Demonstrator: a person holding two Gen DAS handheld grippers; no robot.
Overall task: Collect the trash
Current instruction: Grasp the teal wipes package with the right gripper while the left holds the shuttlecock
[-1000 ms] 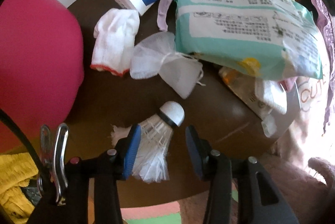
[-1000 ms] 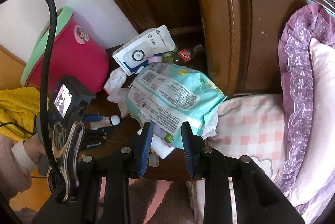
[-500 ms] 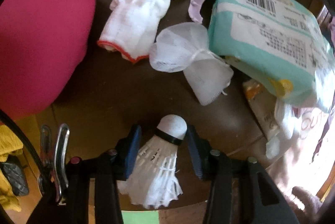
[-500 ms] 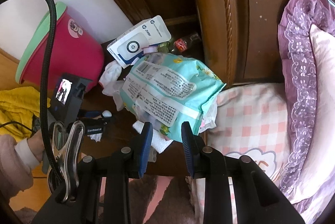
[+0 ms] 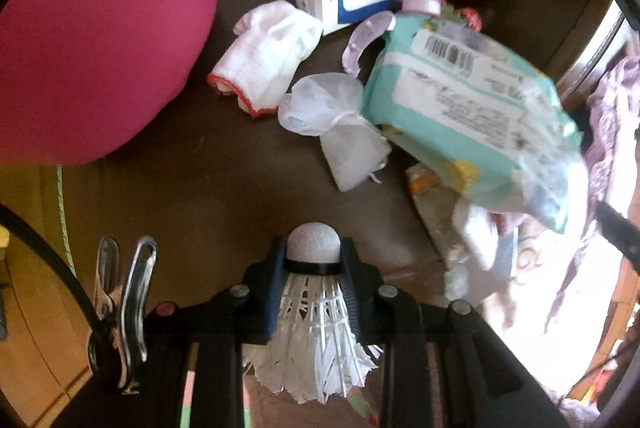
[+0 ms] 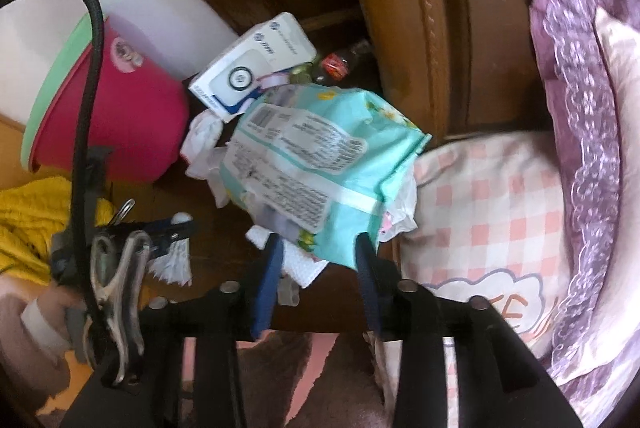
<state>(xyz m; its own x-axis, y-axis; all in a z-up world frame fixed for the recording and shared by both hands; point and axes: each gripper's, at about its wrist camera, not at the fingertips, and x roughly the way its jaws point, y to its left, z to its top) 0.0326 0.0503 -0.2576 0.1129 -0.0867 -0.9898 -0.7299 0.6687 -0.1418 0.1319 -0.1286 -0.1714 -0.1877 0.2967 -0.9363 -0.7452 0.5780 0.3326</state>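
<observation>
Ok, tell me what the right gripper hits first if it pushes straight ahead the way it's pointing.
Most likely the teal wipes pack. The right gripper is open, and the pack's lower edge hangs right at its fingertips. Depth is unclear in the fisheye view, so white paper scraps just below it might touch first.

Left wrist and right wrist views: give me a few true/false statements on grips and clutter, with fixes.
1. The left gripper is shut on the shuttlecock. True.
2. The right gripper holds the white box. False: its fingers are open around the edge of the teal packet.
3. The white glove has a red cuff. True.
4. The pink bucket has a blue rim. False: green.
5. The mesh pouch lies on the bed. False: on the dark table.
</observation>
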